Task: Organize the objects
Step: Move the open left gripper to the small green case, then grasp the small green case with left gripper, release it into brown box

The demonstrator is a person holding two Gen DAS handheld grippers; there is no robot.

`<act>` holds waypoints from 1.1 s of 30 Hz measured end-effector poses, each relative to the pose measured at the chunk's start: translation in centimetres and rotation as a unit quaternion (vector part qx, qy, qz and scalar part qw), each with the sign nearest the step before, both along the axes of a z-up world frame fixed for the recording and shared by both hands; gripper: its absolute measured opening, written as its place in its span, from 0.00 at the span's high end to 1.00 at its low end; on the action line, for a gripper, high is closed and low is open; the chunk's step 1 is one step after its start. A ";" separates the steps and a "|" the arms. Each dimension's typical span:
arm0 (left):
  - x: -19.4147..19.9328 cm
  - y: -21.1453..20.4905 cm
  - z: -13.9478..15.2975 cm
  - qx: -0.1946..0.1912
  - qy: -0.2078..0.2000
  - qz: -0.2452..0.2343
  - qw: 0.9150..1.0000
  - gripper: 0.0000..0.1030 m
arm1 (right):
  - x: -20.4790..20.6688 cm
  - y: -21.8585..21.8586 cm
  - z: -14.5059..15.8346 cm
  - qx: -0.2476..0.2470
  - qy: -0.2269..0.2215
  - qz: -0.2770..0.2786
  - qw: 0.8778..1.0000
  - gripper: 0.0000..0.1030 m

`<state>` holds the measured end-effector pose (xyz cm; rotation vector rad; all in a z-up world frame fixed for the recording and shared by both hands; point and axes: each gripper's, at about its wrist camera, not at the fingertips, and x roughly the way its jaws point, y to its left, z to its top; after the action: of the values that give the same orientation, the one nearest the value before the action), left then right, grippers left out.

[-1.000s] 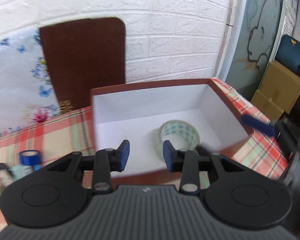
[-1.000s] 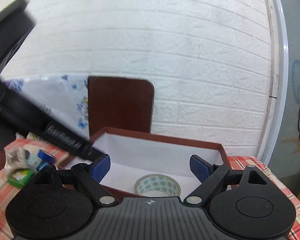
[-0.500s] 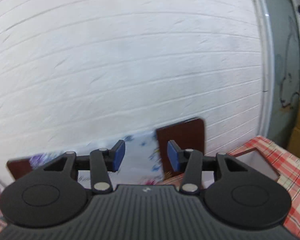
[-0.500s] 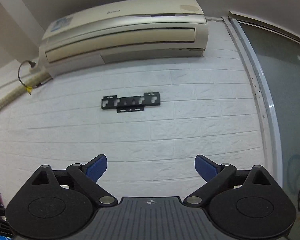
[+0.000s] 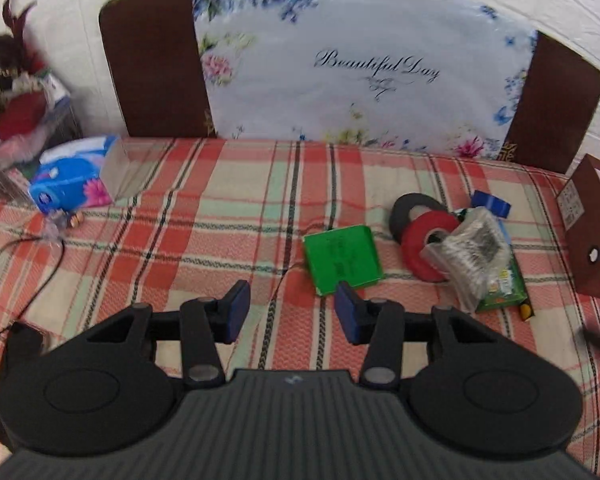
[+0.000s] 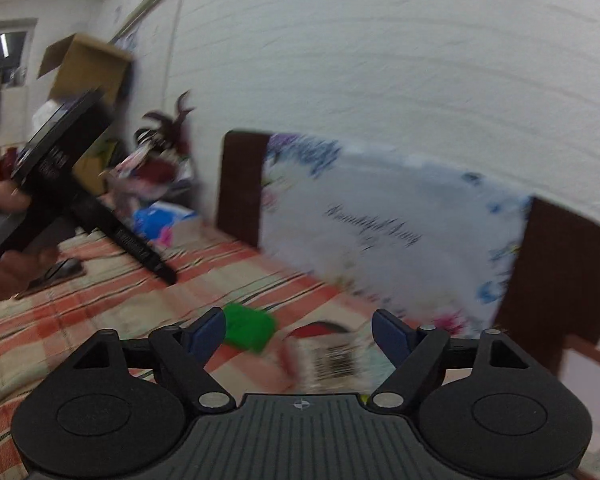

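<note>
Above the plaid tablecloth, the left gripper hangs with its blue pads moderately apart and nothing between them; the right gripper is spread wider, likewise empty, in a badly blurred view. Just ahead of the left gripper's right pad lies a flat green square plastic piece, probably light and stiff, best pinched across one thin raised edge since it sits flush on the cloth. Further right, a red tape roll leans on a black tape roll; both look rigid and should take a firm grip across the ring wall. Touching the red roll is a crinkled clear plastic packet lying over a green packet, soft and likely slippery, so grasping a bunched end seems safest. A small blue tape roll sits behind them. At the right edge stands a brown cardboard box; its inside is hidden here, so its contents cannot be told.
</note>
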<state>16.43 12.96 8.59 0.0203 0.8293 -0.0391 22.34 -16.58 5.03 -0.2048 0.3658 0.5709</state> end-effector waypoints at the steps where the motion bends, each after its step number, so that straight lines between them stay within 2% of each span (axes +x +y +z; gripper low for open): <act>1: 0.7 0.5 -0.6 -0.007 0.006 0.000 1.000 0.53 | 0.3 1.5 -0.5 -0.003 0.009 0.012 1.000 0.29; 5: 4.0 1.3 -3.2 -0.034 0.032 -0.013 0.999 0.53 | 3.3 6.4 -3.2 -0.032 0.041 0.025 0.998 0.29; 8: 5.9 1.8 -5.0 -0.057 0.046 -0.018 0.997 0.52 | 6.2 8.4 -5.3 -0.061 0.056 0.004 0.997 0.27; 12: 8.2 1.9 -6.8 -0.096 0.046 -0.027 0.994 0.43 | 10.0 9.3 -7.1 -0.051 0.100 -0.015 0.993 0.22; 14: 9.2 1.7 -7.8 -0.108 0.055 -0.027 0.992 0.43 | 10.9 10.0 -7.7 -0.051 0.095 -0.014 0.994 0.19; 15: 9.5 1.7 -8.3 -0.118 0.053 -0.027 0.991 0.44 | 10.8 10.6 -7.9 -0.060 0.089 -0.013 0.994 0.18; 16: 9.5 1.9 -8.5 -0.135 0.049 -0.028 0.989 0.52 | 10.7 10.9 -7.9 -0.067 0.087 -0.017 0.994 0.20; 17: 9.5 2.1 -8.6 -0.153 0.049 -0.030 0.987 0.59 | 10.3 11.0 -7.8 -0.072 0.082 -0.020 0.994 0.23; 18: 9.2 2.1 -8.4 -0.161 0.047 -0.028 0.985 0.63 | 9.9 11.0 -7.8 -0.072 0.083 -0.015 0.994 0.31; 19: 9.0 1.9 -8.3 -0.162 0.047 -0.029 0.985 0.65 | 9.4 10.8 -7.7 -0.071 0.086 -0.016 0.994 0.32; 22: 7.2 1.2 -8.2 -0.157 0.050 -0.032 0.986 0.68 | 7.0 10.3 -7.5 -0.072 0.088 -0.024 0.993 0.34; 25: 4.1 0.4 -8.4 -0.168 0.055 -0.038 0.983 0.68 | 2.7 9.2 -7.4 -0.070 0.084 -0.030 0.994 0.36; 29: -0.9 -1.9 -9.2 -0.183 0.066 -0.059 0.979 0.68 | -3.8 5.4 -7.3 -0.038 0.109 -0.058 0.992 0.38; 33: -5.2 -5.9 -9.3 -0.178 0.065 -0.094 0.977 0.68 | -10.2 1.6 -7.1 -0.024 0.113 -0.094 0.989 0.38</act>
<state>11.27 7.02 -0.68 -0.2446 0.9386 -0.3707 12.11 -15.02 -2.03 -0.1503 0.6120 0.3991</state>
